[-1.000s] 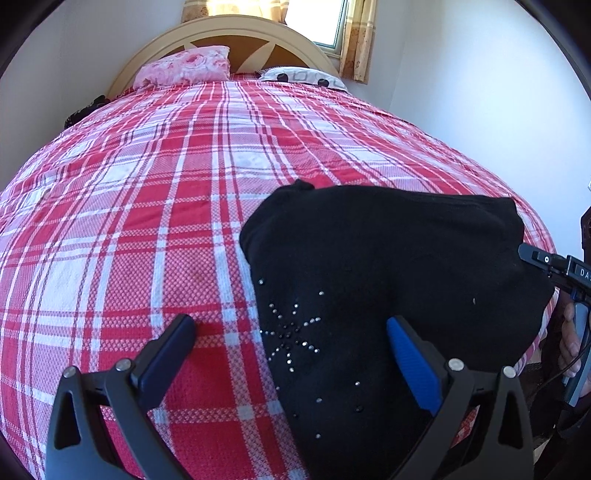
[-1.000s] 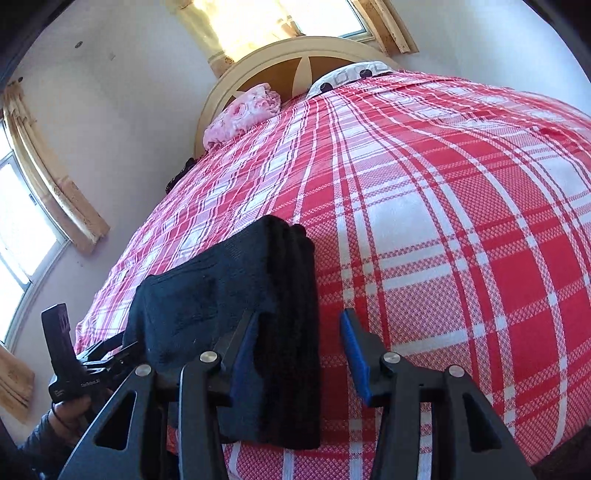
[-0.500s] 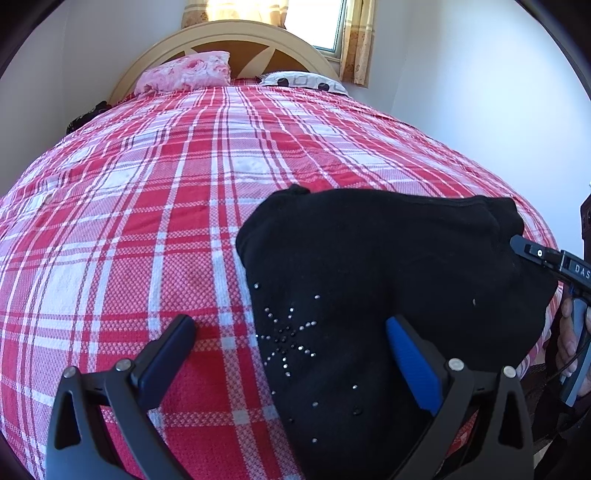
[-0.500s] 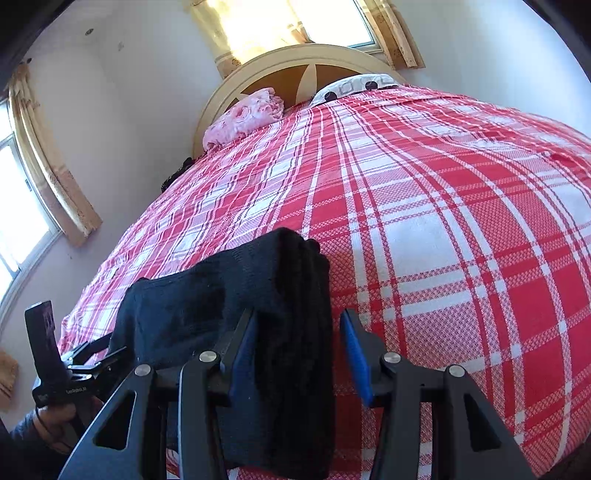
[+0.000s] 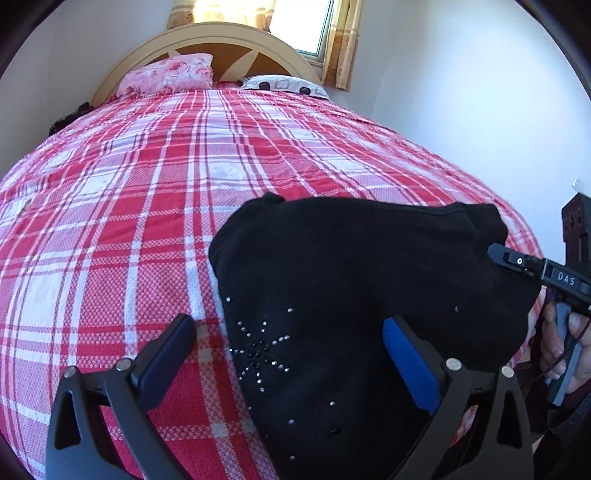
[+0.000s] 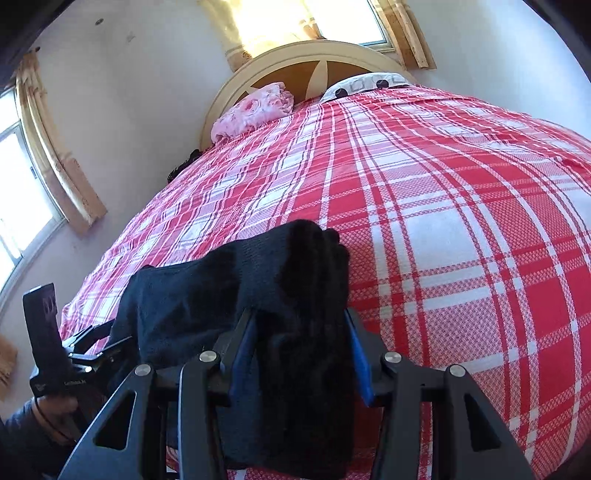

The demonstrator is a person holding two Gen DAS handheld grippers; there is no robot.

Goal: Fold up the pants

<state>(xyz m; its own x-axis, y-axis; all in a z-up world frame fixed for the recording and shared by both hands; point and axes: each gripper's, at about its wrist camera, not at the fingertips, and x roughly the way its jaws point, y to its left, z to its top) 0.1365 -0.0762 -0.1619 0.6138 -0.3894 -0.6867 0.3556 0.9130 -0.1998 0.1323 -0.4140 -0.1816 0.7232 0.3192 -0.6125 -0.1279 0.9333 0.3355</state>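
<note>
Black cloth, folded thick, lies at the near edge of the bed (image 5: 155, 192): these are the pants (image 5: 343, 280), already doubled over into a compact bundle on the red and white checked cover. In the left wrist view the bundle sits from about 3 to 6 o'clock, with a star of small studs (image 5: 258, 347) showing near 6 o'clock.

The left gripper (image 5: 288, 350) is spread wide. Its left finger hangs over bare cover at about 7 o'clock, its right finger over the cloth at about 5 o'clock, and nothing is caught between them.

The right gripper (image 6: 299, 350) has its fingers drawn in against both sides of a thick fold of the pants (image 6: 295, 295) at 6 o'clock in its own view. It looks to be pinching that fold, several layers deep, though the cloth hides the pads themselves.

A pink pillow (image 5: 170, 74) and a white one (image 5: 284, 84) lie at 12 o'clock by the headboard (image 5: 229, 35), well apart from the work.

Judging by the shape, the folding is near its end. The step in hand seems to be a last fold or a tidying of the bundle from the right side. The next move calls for a firm grip through all layers, and the left gripper holding the studded side down so the stack does not slide.
</note>
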